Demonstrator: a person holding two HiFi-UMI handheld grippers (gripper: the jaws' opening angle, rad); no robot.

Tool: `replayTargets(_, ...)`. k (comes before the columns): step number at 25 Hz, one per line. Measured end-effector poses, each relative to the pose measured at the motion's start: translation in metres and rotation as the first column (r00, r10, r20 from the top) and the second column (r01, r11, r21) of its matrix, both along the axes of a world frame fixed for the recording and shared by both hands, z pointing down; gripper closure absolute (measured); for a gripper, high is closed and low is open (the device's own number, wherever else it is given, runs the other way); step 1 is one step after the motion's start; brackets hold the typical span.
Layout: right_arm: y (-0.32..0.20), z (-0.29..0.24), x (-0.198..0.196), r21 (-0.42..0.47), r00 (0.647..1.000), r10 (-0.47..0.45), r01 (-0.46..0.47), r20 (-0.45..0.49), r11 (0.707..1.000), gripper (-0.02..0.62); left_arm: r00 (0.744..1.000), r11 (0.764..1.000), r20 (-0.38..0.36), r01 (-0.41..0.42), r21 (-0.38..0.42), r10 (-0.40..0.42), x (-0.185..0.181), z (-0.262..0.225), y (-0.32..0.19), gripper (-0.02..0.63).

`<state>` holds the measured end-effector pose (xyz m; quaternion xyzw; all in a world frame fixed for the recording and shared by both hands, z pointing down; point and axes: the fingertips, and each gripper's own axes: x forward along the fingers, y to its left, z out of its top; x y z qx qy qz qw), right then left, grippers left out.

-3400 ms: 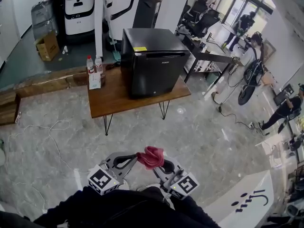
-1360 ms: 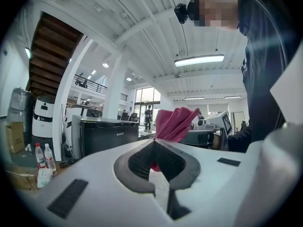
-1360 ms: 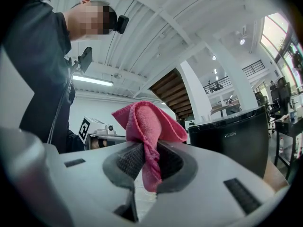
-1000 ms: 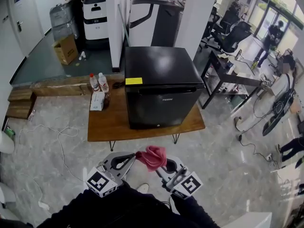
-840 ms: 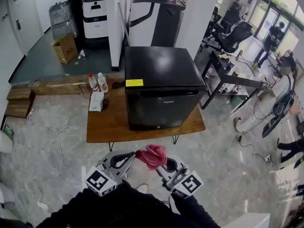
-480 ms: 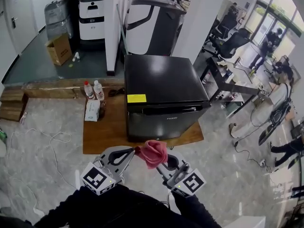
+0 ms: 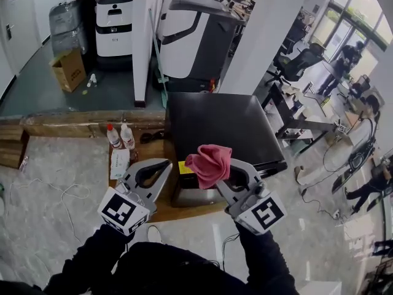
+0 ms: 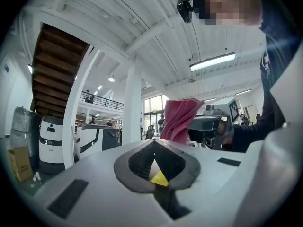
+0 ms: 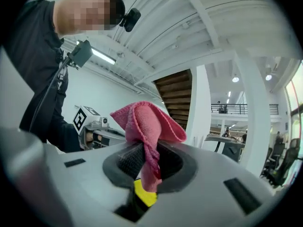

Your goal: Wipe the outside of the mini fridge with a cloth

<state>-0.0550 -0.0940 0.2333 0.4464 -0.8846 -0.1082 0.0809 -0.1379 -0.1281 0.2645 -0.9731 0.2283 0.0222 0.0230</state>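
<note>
Holding a pair of tongs in each hand, a person in dark sleeves (image 7: 92, 260) is standing over a wooden table (image 7: 153, 150) in an open office hall. At far left, a cardboard box (image 7: 66, 69) is sitting on the dark floor near a white machine (image 7: 113, 17). On the table's left end, two clear bottles (image 7: 120, 136) with red caps are standing upright side by side, with a white pack (image 7: 118, 163) lying just in front of them. The left tongs (image 7: 164, 165) are hovering above that part of the table, their jaws pressed together at the tips and gripping nothing; the left gripper view is showing only an empty loop between the dark pads. Just to the right, a pink cloth (image 7: 209, 163) is bunching up above the right tongs (image 7: 228, 169), which are pinching it. In the right gripper view a fold of the fabric is running down between the closed jaws while the rest is puffing out over the tips. The cloth is being held up in the air, overlapping the front top edge of the mini fridge (image 7: 227, 121) in the head view but not touching it. The black fridge is standing upright on the table's right part, with a yellow sticker (image 7: 184, 168) peeking out beside the cloth. Farther right, office chairs (image 7: 293, 66) are lining the hall, and other people (image 7: 376, 183) are standing near the windows.
</note>
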Motion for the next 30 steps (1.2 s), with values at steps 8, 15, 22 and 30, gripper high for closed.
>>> replayTargets(8, -0.136, -0.014, 0.013, -0.010, 0.953, 0.107, -0.114, -0.283, 0.993, 0.534, 0.997, 0.997, -0.031, 0.073, 0.009, -0.073, 0.006, -0.011, -0.111, 0.600)
replayTargets(15, -0.229, 0.021, 0.019, -0.027, 0.816, 0.046, -0.076, -0.576, 0.997, 0.534, 0.988, 0.988, -0.022, 0.151, 0.024, -0.151, 0.028, -0.006, -0.159, 0.600)
replayTargets(22, -0.280, 0.085, 0.015, -0.142, 0.663, -0.095, -0.018, -0.743, 0.990, 0.532, 0.965, 0.965, 0.008, 0.262, 0.011, -0.262, 0.038, 0.004, -0.176, 0.600)
replayTargets(30, -0.296, 0.129, 0.013, -0.233, 0.597, -0.209, 0.038, -0.774, 0.972, 0.534, 0.950, 0.951, 0.041, 0.310, 0.000, -0.310, 0.056, 0.012, -0.190, 0.600)
